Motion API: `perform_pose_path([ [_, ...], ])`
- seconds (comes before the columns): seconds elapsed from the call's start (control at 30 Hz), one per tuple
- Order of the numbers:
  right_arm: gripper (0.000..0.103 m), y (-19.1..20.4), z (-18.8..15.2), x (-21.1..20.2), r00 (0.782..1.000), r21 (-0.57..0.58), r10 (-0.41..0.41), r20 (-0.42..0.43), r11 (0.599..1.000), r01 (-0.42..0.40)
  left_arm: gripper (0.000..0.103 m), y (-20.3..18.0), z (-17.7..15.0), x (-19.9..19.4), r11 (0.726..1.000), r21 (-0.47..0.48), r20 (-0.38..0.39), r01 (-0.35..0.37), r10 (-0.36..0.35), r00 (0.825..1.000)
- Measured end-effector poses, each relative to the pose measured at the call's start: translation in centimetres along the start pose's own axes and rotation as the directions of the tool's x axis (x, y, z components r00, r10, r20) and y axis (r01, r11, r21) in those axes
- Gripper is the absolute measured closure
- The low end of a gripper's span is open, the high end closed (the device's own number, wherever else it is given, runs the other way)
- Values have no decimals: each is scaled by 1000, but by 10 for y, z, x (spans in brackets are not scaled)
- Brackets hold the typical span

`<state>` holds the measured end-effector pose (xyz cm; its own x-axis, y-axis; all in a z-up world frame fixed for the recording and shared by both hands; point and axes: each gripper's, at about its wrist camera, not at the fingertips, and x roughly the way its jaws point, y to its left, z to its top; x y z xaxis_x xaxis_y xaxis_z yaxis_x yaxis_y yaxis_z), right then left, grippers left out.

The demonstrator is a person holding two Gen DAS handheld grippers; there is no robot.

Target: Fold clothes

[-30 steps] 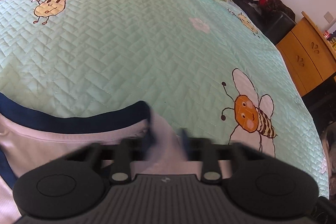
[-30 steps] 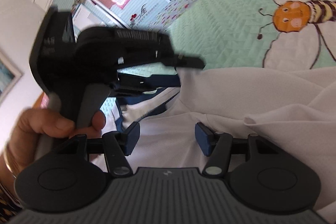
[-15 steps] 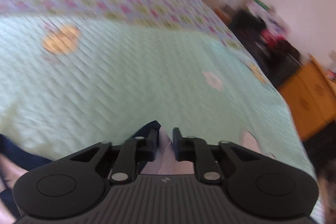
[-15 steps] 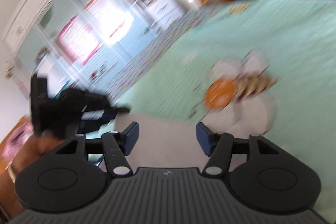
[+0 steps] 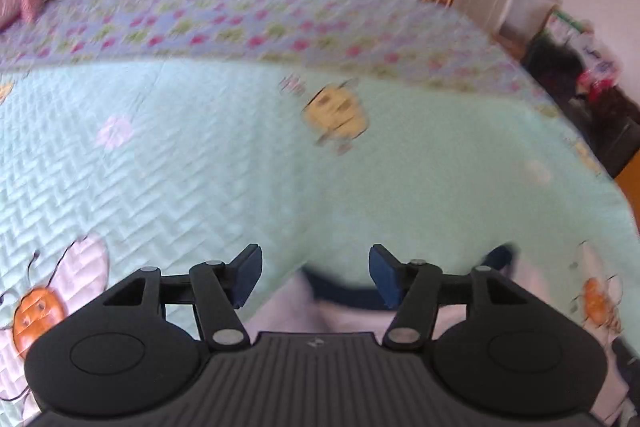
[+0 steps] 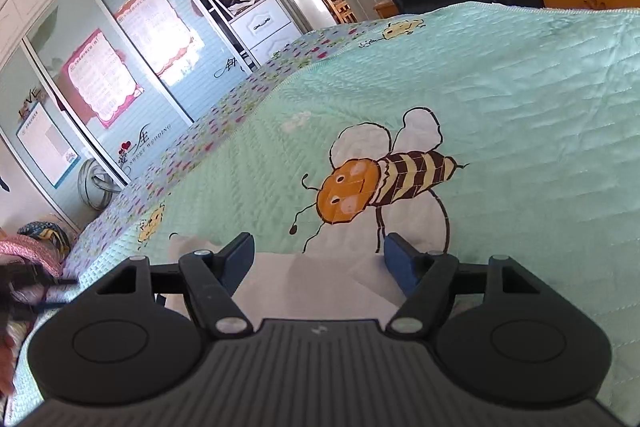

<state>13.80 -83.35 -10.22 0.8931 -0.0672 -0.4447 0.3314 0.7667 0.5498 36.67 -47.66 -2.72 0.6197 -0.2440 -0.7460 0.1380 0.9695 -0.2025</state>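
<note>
While both sets of tongs are letting go, the white garment [image 6: 320,287] is lying on the green bee quilt [image 6: 520,107] of the bed, directly below them. The left tongs [image 5: 312,273] are spreading wide with nothing pinched, the navy-trimmed edge [image 5: 344,291] sitting loose beneath the gap. The right tongs [image 6: 318,261] are also widening, clear above flat white cloth.

To do this release well, I'd judge each pair should be lifting straight off so the pads aren't dragging the fresh fold, then regrasping at an outer edge.

Compared with a second ago, the left tongs are no longer clamping the trimmed cloth and are swinging away; the right view is tilting up toward the big bee [image 6: 384,183].
</note>
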Motion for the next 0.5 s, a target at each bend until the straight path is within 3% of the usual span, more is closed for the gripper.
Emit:
perform_pose_path([
  [0.13, 30, 0, -1, 3, 1000, -5, 6, -11, 1000, -6, 41, 9, -5, 12, 996, -7, -52, 89, -89, 995],
  [0.27, 30, 1, -1, 3, 1000, -6, 3, -13, 1000, -3, 44, -2, -17, 25, 995, 85, -101, 60, -52, 994],
  [0.3, 30, 0, -1, 3, 1000, -2, 5, -14, 1000, -5, 58, -5, -19, 27, 993, 105, -105, 49, -38, 994],
  [0.33, 30, 0, -1, 3, 1000, 3, 7, -14, 1000, -7, 93, -8, -21, 29, 991, 134, -109, 19, -5, 994],
  [0.4, 30, -2, 0, 3, 1000, 15, 10, -14, 1000, -10, 98, -14, -19, 34, 976, 206, -85, -71, 90, 992],
  [0.5, 30, -2, 1, 2, 1000, 21, 9, -13, 1000, -9, 98, -15, -3, 32, 953, 229, -12, -200, 208, 978],
])
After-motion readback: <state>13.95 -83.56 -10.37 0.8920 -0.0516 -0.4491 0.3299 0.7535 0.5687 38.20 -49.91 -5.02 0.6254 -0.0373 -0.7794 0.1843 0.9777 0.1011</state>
